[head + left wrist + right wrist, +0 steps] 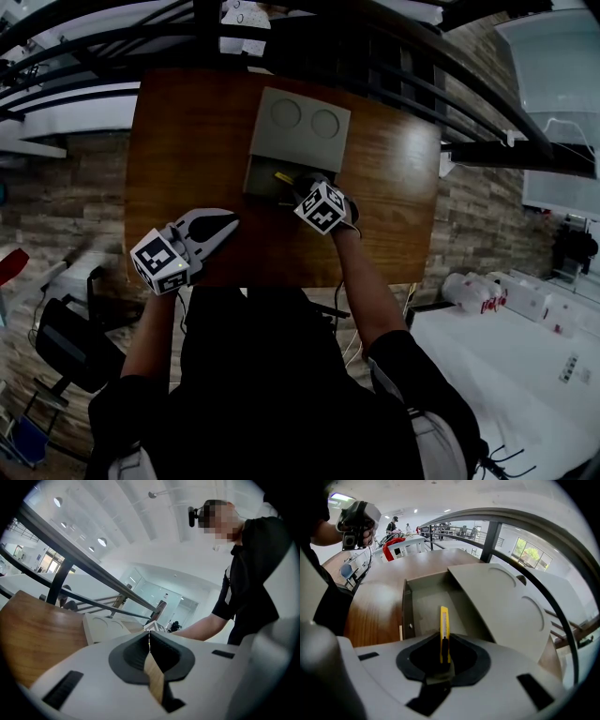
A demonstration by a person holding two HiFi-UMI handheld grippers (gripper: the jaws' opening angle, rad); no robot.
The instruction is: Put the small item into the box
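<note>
Right gripper view: right claw (444,641) grips one yellow knife (445,623) over one open box (423,603) | left claw (149,641) closed.

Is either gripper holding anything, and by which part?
The right gripper holds the yellow cutter by its near end, over the open box. The left gripper is shut, empty.

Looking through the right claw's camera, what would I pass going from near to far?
Right claw → yellow utility knife gripped in it → open box → wooden table stretching beyond.
</note>
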